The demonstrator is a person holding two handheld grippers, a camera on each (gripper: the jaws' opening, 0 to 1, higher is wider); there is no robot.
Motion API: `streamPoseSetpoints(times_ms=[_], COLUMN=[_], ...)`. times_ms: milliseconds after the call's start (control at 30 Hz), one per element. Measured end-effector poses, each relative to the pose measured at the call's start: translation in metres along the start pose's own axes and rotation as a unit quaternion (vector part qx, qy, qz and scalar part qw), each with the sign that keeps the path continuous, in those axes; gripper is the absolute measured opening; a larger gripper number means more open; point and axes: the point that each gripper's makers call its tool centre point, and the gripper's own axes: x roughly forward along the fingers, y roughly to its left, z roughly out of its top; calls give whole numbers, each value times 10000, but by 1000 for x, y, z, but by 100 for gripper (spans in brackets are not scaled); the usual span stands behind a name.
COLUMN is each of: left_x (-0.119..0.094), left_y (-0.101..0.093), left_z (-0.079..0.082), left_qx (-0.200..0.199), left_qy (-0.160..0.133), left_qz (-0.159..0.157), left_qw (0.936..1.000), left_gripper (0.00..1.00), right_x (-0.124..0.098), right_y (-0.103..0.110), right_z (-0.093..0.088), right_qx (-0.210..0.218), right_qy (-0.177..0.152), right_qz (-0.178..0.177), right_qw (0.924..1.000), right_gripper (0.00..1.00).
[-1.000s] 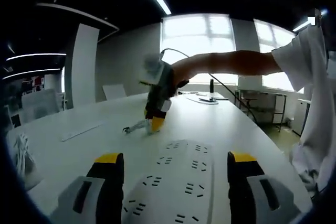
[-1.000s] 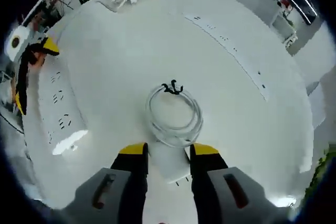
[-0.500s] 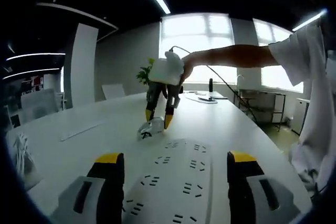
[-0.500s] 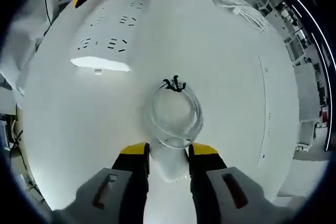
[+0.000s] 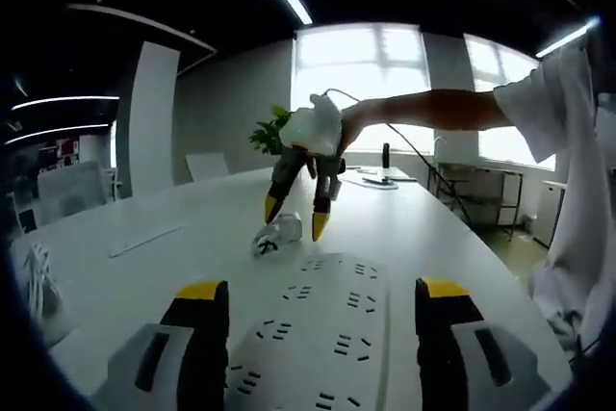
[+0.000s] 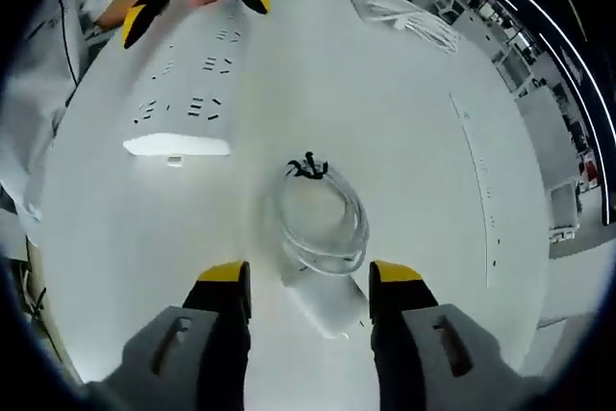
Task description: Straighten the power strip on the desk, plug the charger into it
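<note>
Charger (image 6: 322,286) on desk (image 6: 404,132), power strip (image 6: 188,93) nearby

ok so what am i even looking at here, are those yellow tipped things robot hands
Not a robot: a person holds a two-jaw gripper in each hand, each carrying a fisheye camera. The left gripper view looks low across a white desk, its left gripper open astride a white power strip. The right gripper view looks down: the right gripper is open, jaws either side of a white charger with its coiled cable lying on the desk. Nothing is held.
</note>
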Motion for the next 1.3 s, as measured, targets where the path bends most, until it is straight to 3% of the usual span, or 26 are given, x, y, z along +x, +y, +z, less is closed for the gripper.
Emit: streamPoseSetpoints(times_ms=[133, 200, 267, 333, 400, 433, 567, 633, 700, 733, 800, 867, 900, 933, 967, 1000, 1033, 1067, 1133, 1200, 1233, 1267, 1300], left_x=[0, 1, 1, 1, 0, 0, 1, 1, 1, 1, 1, 2, 2, 2, 2, 2, 2, 2, 2, 2, 2, 2, 2], left_y=[-1, 0, 0, 1, 2, 2, 2, 2, 2, 1, 1, 1, 0, 0, 0, 0, 0, 0, 0, 1, 1, 1, 1], left_z=[-1, -2, -2, -3, -3, -3, -4, -4, -3, -3, -3, -3, -2, -2, -2, -2, -3, -3, -3, -3, -4, -4, -4], left_qx=[8, 48, 35, 5, 22, 5, -16, -20, -23, -17, -13, -2, 12, 10, 2, 1, 4, 7, 2, -20, -21, -24, -35], left_qy=[18, 57, 58, 66, 78, 58, 62, 63, 46, 53, 58, 57, 52, 44, 42, 45, 55, 59, 54, 52, 62, 66, 64], left_qz=[0, 25, 19, 34, 57, 42, 39, 41, 32, 31, 23, 27, 22, 11, 7, 7, 7, 5, 3, -1, 2, 4, 4], left_qw=[10000, 10000, 10000, 10000, 10000, 10000, 10000, 10000, 10000, 10000, 10000, 10000, 10000, 10000, 10000, 10000, 10000, 10000, 10000, 10000, 10000, 10000, 10000], left_gripper=[80, 80, 80, 80, 80, 80, 80, 80, 80, 80, 80, 79, 79, 79, 79, 79, 79, 79, 79, 79, 79, 79, 79], right_x=[-27, -46, -65, -75, -86, -92, -115, -123, -126, -125, -121, -122, -123, -126, -125, -119, -114, -111, -103, -97, -96, -94, -90], right_y=[-10, -14, -18, -14, -14, -13, -20, -23, -21, -20, -20, -22, -21, -21, -25, -25, -26, -29, -32, -31, -30, -26, -22], right_z=[18, 29, 38, 42, 43, 43, 36, 27, 28, 28, 29, 33, 36, 41, 37, 34, 30, 24, 17, 12, 7, 2, 1], right_qx=[363, 659, 986, 1381, 1742, 2003, 2795, 3384, 3732, 3755, 3575, 3666, 3664, 3399, 3538, 3574, 3670, 3794, 3824, 3970, 3957, 3949, 3903], right_qy=[-813, -1377, -2038, -2584, -3140, -3461, -4194, -4429, -4766, -4825, -4765, -5025, -5162, -5393, -5417, -5307, -5223, -5144, -4887, -4746, -4594, -4370, -4197], right_qz=[-622, -917, -1313, -1433, -1643, -1726, -2124, -2324, -2209, -2294, -2652, -2732, -2697, -2776, -2941, -2951, -2971, -3081, -3333, -3476, -3727, -3962, -4061], right_qw=[9941, 9840, 9652, 9453, 9188, 9002, 8372, 7970, 7647, 7573, 7581, 7338, 7256, 7188, 7035, 7096, 7101, 7047, 7098, 7045, 7024, 7044, 7118], right_gripper=[50, 49, 48, 48, 47, 46, 46, 46, 47, 48, 45, 43, 43, 44, 44, 40, 33, 31, 31, 38, 43, 50, 54])
